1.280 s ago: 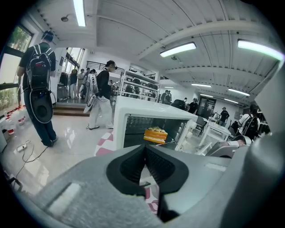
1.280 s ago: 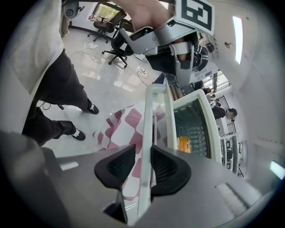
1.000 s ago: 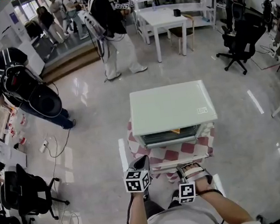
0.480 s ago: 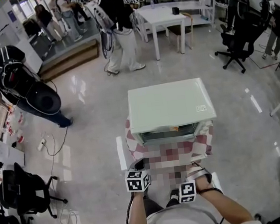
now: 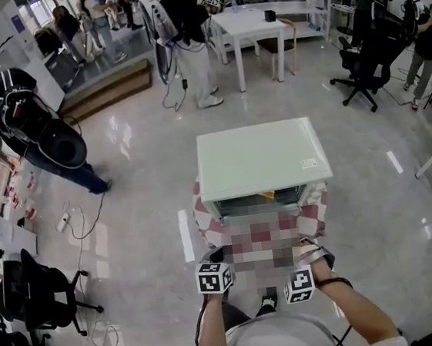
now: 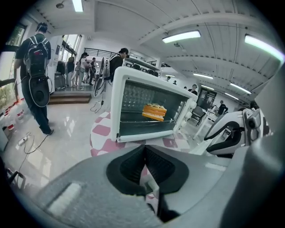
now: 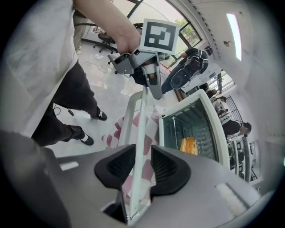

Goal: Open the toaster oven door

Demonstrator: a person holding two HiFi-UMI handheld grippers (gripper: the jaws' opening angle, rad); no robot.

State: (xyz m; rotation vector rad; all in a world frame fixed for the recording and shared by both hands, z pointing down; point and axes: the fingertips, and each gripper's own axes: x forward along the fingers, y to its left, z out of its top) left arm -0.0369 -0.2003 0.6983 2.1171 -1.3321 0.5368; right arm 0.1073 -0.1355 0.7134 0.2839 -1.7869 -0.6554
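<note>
A white toaster oven [image 5: 263, 159] stands on a small table with a red-and-white checked cloth [image 5: 205, 212]. Its door hangs open, and an orange piece of food [image 6: 154, 111] lies on the rack inside. My right gripper [image 7: 141, 167] is shut on the door's white handle bar [image 7: 141, 120], which runs between its black pads [image 7: 165, 169]. My left gripper [image 7: 153, 91] has its jaws together and hovers by the far end of that bar; whether it touches the bar I cannot tell. In the head view the door is hidden under a mosaic patch.
Glossy floor surrounds the table. A person with a backpack [image 5: 28, 124] stands at the left, and another [image 5: 181, 33] stands behind near a white table [image 5: 250, 29]. Office chairs [image 5: 36, 297] and cables sit at the lower left, with a black chair [image 5: 366, 58] at the upper right.
My right gripper has shifted slightly to the right and away from the oven. The left gripper has stayed about where it was. The people behind have walked a little.
</note>
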